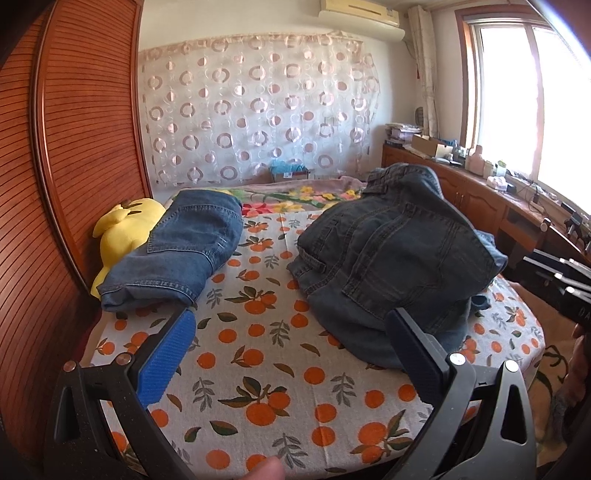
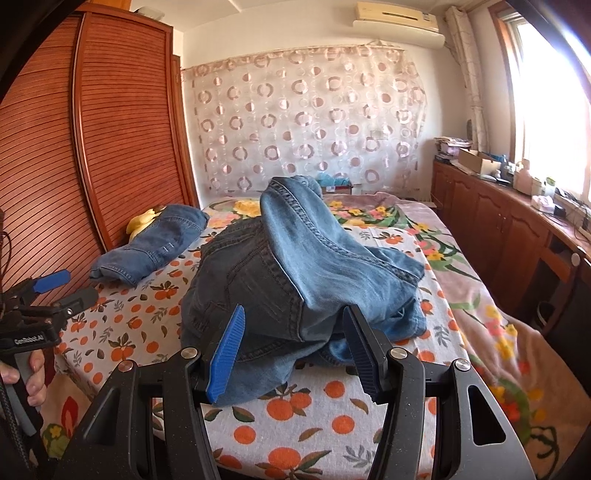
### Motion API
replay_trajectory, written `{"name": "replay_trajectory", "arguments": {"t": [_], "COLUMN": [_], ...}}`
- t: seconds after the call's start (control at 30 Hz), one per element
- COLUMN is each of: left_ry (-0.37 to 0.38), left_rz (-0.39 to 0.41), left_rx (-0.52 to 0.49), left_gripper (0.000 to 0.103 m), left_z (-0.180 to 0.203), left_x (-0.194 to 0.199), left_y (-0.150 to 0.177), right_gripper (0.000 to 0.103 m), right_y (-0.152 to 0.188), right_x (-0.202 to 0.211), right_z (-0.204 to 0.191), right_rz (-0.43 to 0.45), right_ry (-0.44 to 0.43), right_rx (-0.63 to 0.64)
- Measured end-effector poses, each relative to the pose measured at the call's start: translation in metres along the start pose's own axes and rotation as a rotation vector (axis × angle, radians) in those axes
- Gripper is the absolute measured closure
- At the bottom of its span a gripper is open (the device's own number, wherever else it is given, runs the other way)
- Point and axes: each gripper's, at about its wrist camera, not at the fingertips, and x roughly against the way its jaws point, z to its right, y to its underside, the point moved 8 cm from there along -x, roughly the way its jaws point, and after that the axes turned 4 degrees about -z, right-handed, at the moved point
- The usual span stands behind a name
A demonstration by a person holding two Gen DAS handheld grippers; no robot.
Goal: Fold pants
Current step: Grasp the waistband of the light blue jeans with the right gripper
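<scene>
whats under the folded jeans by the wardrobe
A yellow plush toy pokes out from beneath the folded jeans, on the orange-print sheet. How much of the toy lies under them is covered.

Two grippers (image 1: 291,325) (image 2: 293,325) up, both spread wide, four blue-padded fingers (image 1: 168,360) all told. One heap of unfolded jeans (image 1: 391,251) mid-bed, at least two pairs tangled in it, dark over lighter blue; exact tally hidden. One folded pair of jeans (image 1: 177,247) off by the wardrobe. One yellow plush toy (image 1: 125,221) tucked beside that. One orange-print sheet (image 1: 258,369), one flowered blanket (image 2: 491,280). One ring-pattern curtain (image 1: 258,107), one air conditioner (image 1: 362,14), one louvred wardrobe (image 1: 74,147).
</scene>
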Motion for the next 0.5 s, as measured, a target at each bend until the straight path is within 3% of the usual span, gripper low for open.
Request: {"name": "replay_trajectory", "arguments": {"t": [0.5], "left_ry": [0.053], "left_rz": [-0.071], "left_rx": [-0.037], "left_gripper": [0.001], "left_z": [-0.012], "left_x": [-0.063], "left_y": [-0.011], "right_gripper": [0.046], "right_y": [-0.046], "right_x": [-0.045], "right_z": [0.012], "right_rz": [0.002], "right_ry": [0.012], "right_rx": [0.108]}}
